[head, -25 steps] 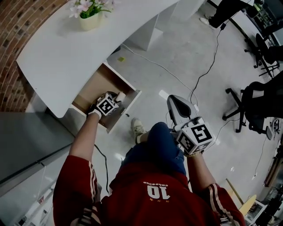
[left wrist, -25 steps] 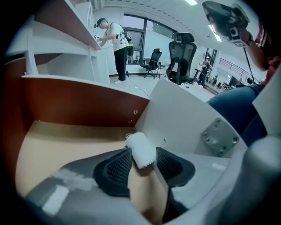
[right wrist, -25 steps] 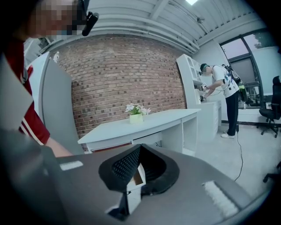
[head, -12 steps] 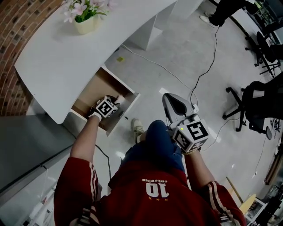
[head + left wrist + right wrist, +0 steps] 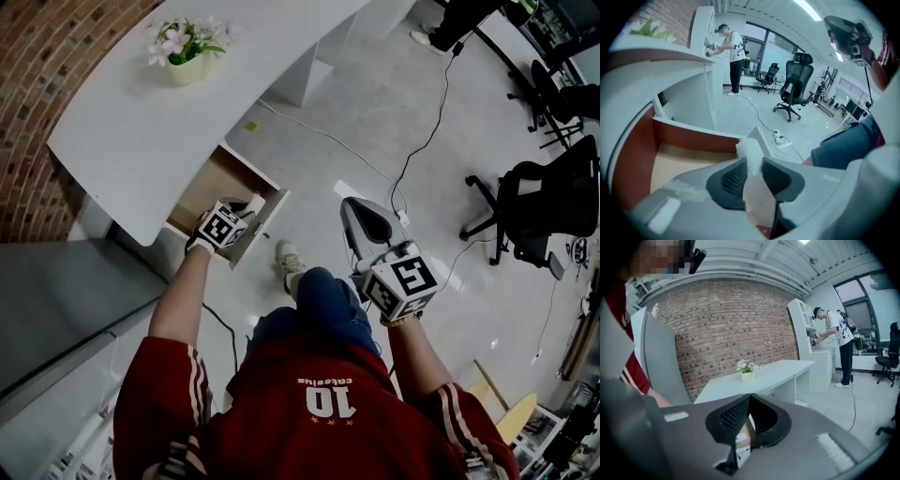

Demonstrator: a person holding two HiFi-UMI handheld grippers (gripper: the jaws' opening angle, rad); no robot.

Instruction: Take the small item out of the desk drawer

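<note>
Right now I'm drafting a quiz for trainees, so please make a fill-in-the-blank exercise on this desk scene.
The left gripper is shut on a small ____ item.
The desk drawer stands ____.
The pot on the desk holds ____.
The right gripper, jaws together, holds ____.
Missing words: white; open; flowers; nothing.

The scene is viewed steeply downward from the head, the desk (image 5: 141,122) at upper left. The drawer (image 5: 679,161) is seen closely by the left gripper view, the desk distantly by the right.
</note>
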